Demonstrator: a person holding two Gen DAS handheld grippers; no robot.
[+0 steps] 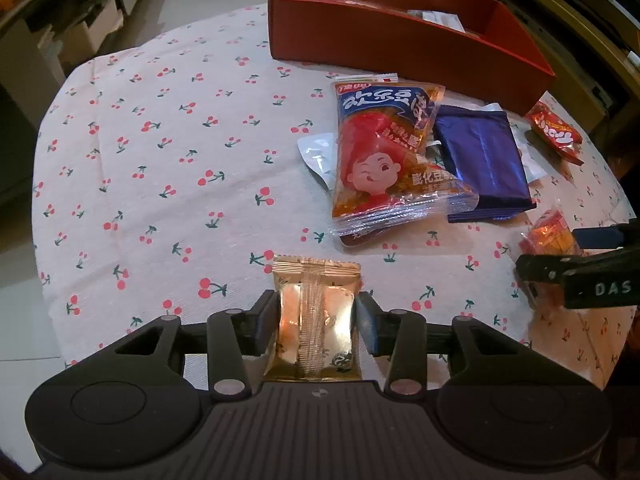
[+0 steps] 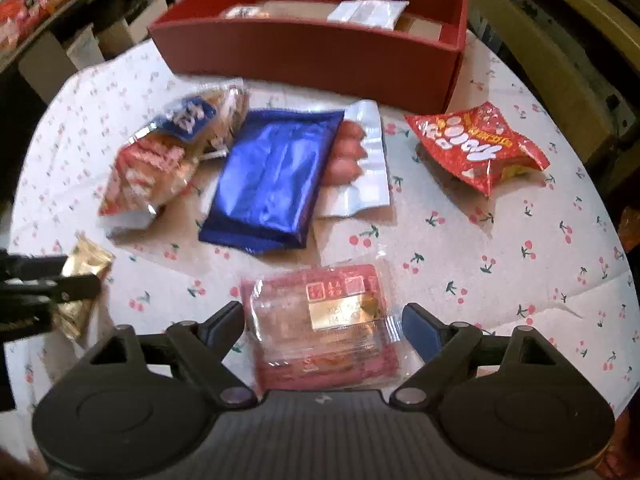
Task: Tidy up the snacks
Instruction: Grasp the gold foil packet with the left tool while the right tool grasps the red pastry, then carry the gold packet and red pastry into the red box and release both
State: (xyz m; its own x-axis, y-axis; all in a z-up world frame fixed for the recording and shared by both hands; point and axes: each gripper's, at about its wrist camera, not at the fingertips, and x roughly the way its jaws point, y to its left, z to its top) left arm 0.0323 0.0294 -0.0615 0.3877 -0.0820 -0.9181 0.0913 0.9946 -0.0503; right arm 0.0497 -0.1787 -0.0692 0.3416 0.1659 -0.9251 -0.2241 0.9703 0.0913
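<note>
– Well, in the left wrist view, the left gripper (image 1: 316, 312) is clamping the gold packet (image 1: 314, 322) by its sides, low over the cloth (image 1: 160, 160). Is it gripping firmly?
– Foil is slick; it could be slipping out before reaching the red box (image 1: 400, 36).
– And the right wrist view?
– The right gripper (image 2: 324, 324) is standing wide, straddling the red pack (image 2: 324, 332), pads not touching. That crinkly wrapper may be skidding sideways, or the jaws may be catching only film.
</note>
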